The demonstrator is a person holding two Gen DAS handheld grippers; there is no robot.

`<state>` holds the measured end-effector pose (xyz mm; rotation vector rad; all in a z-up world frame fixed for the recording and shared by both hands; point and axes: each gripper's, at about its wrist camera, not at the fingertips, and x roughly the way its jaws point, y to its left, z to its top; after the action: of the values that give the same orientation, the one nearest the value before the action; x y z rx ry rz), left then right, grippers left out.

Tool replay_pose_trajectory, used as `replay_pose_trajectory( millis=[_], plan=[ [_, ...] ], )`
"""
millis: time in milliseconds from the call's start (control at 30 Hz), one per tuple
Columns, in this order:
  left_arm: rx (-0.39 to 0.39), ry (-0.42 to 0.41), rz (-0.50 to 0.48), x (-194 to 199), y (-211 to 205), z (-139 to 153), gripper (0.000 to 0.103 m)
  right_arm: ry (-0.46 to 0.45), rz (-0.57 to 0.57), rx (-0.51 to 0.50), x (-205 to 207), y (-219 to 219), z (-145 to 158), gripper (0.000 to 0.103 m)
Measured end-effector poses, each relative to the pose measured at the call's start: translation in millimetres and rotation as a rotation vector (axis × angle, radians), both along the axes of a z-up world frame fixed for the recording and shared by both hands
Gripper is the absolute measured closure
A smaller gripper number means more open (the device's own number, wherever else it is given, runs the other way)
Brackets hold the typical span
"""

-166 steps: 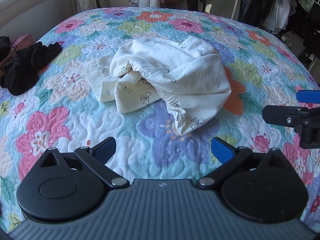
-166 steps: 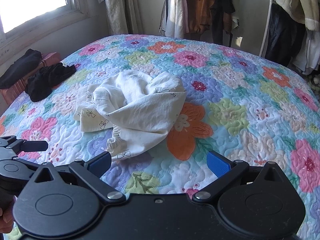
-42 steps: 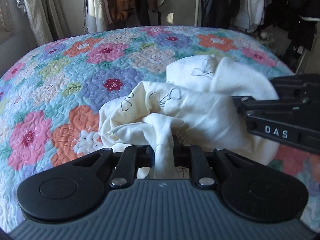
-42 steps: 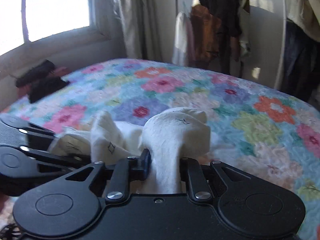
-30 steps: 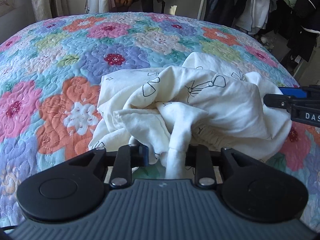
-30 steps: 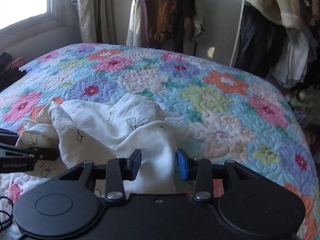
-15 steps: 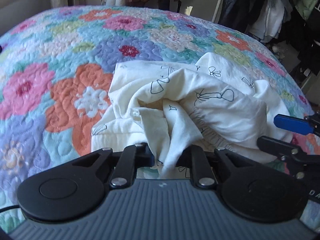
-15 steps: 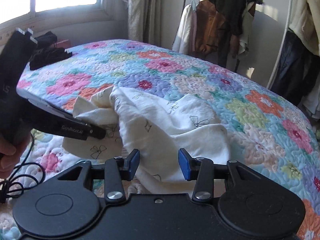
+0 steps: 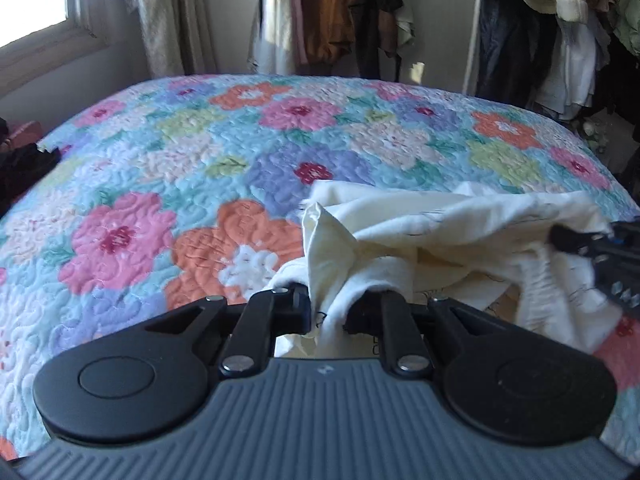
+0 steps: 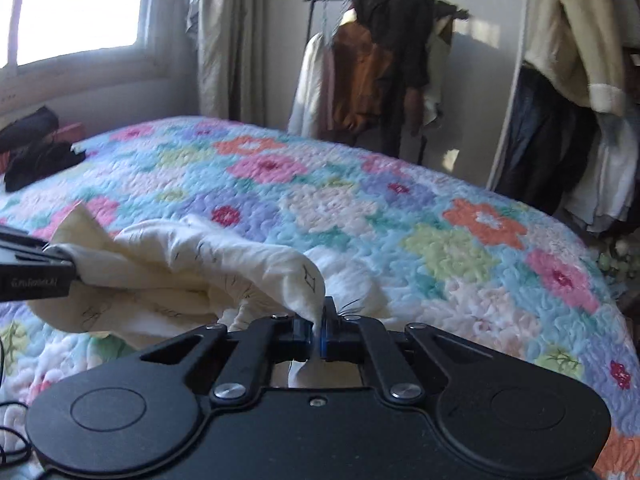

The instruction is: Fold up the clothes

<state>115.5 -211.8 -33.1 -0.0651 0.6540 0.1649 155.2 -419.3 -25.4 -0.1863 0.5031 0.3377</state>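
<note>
A cream garment with small black bow prints (image 9: pixel 452 236) hangs bunched between my two grippers above the floral quilt (image 9: pixel 224 176). My left gripper (image 9: pixel 332 308) is shut on one bunched edge of it. My right gripper (image 10: pixel 318 326) is shut on another edge of the garment (image 10: pixel 192 268), and the cloth sags between them. In the left wrist view the right gripper (image 9: pixel 600 256) shows at the right edge, blurred. In the right wrist view the left gripper (image 10: pixel 36 268) shows at the left edge.
The quilt (image 10: pixel 400 216) covers the whole bed. Dark clothes (image 10: pixel 40 156) lie at the far left by the window. A rack of hanging clothes (image 10: pixel 380 68) stands behind the bed, with more hanging clothes (image 9: pixel 560 20) on the right.
My right gripper, open half a second ago, has shut on the garment's edge. Both grippers have lifted and the garment is pulled up off the quilt between them.
</note>
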Motion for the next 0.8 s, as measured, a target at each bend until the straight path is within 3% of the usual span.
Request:
replay_pose_trajectory(
  millis=[167, 267, 333, 467, 567, 800],
  plan=[
    [0.029, -0.077, 0.115, -10, 20, 12, 0.09, -0.031, -0.206, 0.053, -2, -50, 8, 0.1],
    [0.04, -0.106, 0.164, -13, 35, 17, 0.09, 0.015, -0.323, 0.048, 3, -81, 1, 0.1],
    [0.022, -0.088, 0.177, -10, 44, 14, 0.09, 0.086, -0.371, 0.115, 12, -101, -8, 0.1],
    [-0.069, -0.017, 0.19, -9, 57, 4, 0.089, 0.169, -0.402, 0.091, 21, -114, -22, 0.1],
    [-0.046, 0.019, 0.163, -13, 55, -4, 0.087, 0.228, -0.422, 0.127, 23, -122, -28, 0.1],
    [-0.075, 0.051, 0.181, -17, 70, -16, 0.085, 0.205, -0.434, 0.085, 25, -123, -31, 0.1]
  ],
)
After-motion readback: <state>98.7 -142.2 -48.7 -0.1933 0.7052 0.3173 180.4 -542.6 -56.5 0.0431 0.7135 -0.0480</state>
